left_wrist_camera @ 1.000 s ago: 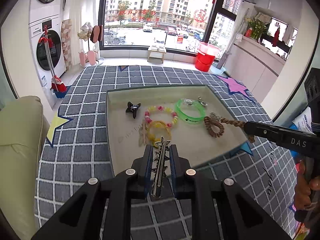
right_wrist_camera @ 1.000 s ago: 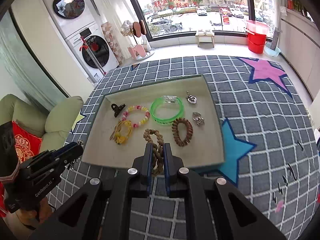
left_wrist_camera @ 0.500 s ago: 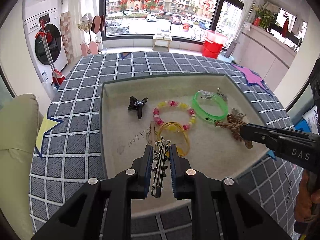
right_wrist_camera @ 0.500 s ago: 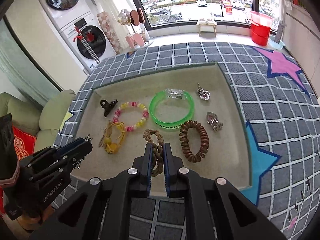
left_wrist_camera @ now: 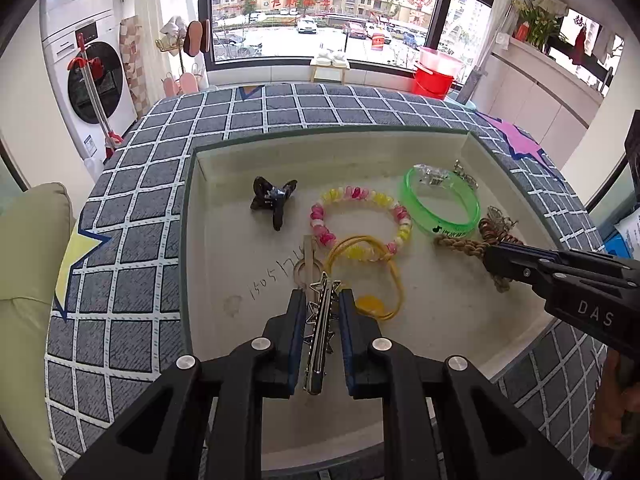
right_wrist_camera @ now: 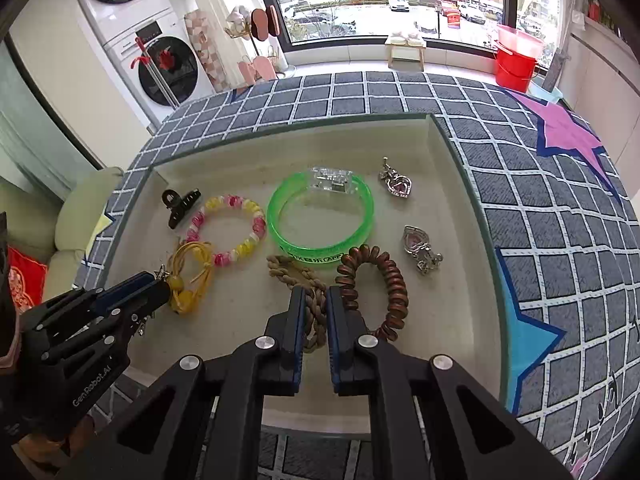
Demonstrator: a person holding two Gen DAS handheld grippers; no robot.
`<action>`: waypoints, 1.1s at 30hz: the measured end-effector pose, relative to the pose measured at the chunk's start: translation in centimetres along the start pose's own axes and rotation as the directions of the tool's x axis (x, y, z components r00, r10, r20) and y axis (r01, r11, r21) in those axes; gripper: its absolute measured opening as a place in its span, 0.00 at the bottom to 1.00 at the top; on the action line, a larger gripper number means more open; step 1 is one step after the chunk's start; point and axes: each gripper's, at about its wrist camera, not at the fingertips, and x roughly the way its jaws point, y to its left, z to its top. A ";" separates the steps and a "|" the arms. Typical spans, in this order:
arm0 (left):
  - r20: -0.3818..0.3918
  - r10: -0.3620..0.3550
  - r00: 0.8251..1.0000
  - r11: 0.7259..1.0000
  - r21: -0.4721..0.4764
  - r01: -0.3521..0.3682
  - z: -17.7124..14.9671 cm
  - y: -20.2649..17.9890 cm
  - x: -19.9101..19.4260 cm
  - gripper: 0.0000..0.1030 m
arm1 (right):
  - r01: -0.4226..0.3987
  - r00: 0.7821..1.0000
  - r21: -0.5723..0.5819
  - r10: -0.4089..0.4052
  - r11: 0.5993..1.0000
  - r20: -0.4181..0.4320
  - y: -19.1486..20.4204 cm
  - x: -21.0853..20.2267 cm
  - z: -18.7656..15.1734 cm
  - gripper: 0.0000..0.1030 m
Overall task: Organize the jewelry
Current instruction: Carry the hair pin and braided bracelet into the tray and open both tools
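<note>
A cream tray holds the jewelry. My left gripper is shut on a silver star hair clip, low over the tray's near left part. My right gripper is shut on a tan braided hair tie, low over the tray's near middle. In the tray lie a black claw clip, a pink-yellow bead bracelet, a yellow cord bracelet, a green bangle, a brown spiral hair tie and two silver pendants.
The tray sits on a grey checked cloth with coloured stars. A pale green sofa stands at the left. A washing machine and a red bucket stand on the floor behind.
Both grippers have moved forward and down over the tray with their items. The braided hair tie now rests beside the green bangle and spiral tie.
</note>
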 end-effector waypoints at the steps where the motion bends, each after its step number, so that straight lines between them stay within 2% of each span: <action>1: -0.004 0.000 1.000 1.000 0.001 0.000 0.0 0.0 0.2 0.30 | 0.005 1.000 -0.003 -0.005 1.000 -0.004 0.0 0.2 -0.1 0.11; 16: -0.004 0.015 1.000 0.999 0.044 -0.015 -0.3 -1.0 0.3 0.30 | -0.006 1.000 0.011 0.006 1.000 -0.029 -0.1 1.1 -0.4 0.12; 18: 0.002 0.012 1.000 0.999 0.048 -0.012 -0.4 -1.0 0.0 0.30 | -0.018 0.999 0.015 0.018 1.000 -0.033 -0.3 1.1 -0.4 0.17; 19: 0.005 0.012 1.000 0.999 0.050 -0.012 -0.4 -1.1 -0.1 0.30 | -0.025 0.999 0.019 0.025 1.000 -0.034 -0.3 1.1 -0.4 0.25; 20: 0.007 0.011 1.000 0.999 0.052 -0.012 -0.4 -1.1 -0.2 0.30 | -0.032 0.999 0.024 0.032 0.999 -0.033 -0.4 1.0 -0.4 0.39; 22: 0.012 0.016 1.000 0.998 0.062 -0.017 -0.4 -1.3 -0.4 0.30 | -0.038 0.999 0.036 0.039 0.999 -0.022 -0.5 0.6 -0.5 0.52; 26: 0.027 0.042 0.999 0.996 0.075 -0.044 -0.4 -1.7 -0.8 0.30 | -0.063 0.998 0.057 0.062 0.996 0.012 -0.7 -0.6 -0.7 0.52; 33: 0.068 0.077 0.995 0.993 0.089 -0.083 0.0 -2.3 -1.6 0.30 | -0.056 0.997 0.104 0.049 0.993 0.065 -2.0 -2.7 -0.5 0.52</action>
